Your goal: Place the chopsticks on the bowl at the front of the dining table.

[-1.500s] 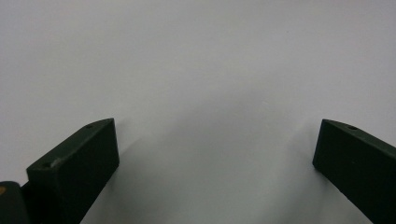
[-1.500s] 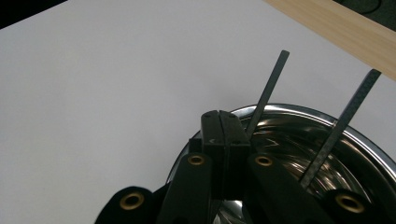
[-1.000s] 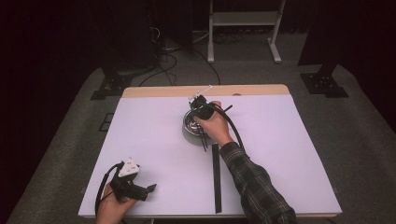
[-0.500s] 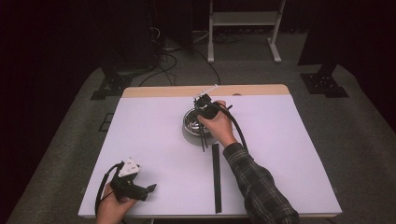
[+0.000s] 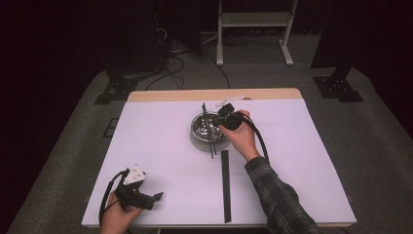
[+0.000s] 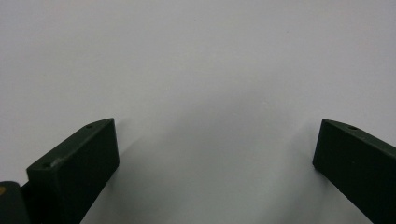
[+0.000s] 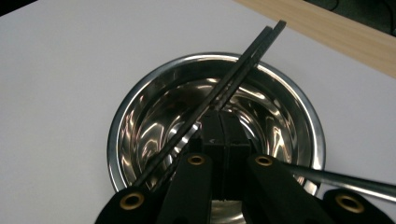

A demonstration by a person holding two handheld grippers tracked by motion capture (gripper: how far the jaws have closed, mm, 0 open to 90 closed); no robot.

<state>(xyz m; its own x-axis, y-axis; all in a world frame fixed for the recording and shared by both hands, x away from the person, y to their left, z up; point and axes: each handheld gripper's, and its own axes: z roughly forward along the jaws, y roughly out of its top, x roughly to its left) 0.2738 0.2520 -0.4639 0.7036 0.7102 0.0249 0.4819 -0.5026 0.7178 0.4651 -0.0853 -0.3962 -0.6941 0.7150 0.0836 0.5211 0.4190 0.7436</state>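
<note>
A: What was over on the left?

B: The left gripper (image 5: 146, 197) rested at the near left corner of the table (image 5: 160, 146), held in the person's left hand (image 5: 117, 217). Its fingers (image 6: 77, 163) were spread wide with only bare white tabletop between them. It lay well apart from the bowl.

A: And toward the middle?

B: A steel bowl (image 5: 207, 131) sat on the far half of the table, near its middle. A pair of black chopsticks (image 5: 209, 131) lay side by side across it, one end past the far rim, the other past the near rim.

A: Were they pinched?

B: The right gripper (image 7: 224, 126) hung over the bowl from its right side, fingers (image 7: 212, 130) pressed together. The chopsticks (image 7: 219, 88) ran slanting just beyond the fingertips, touching or nearly so; I couldn't tell whether the tips held them.

A: Anything else?

B: A long black strip (image 5: 225, 185) lay on the table just near of the bowl, running toward the near edge.
</note>
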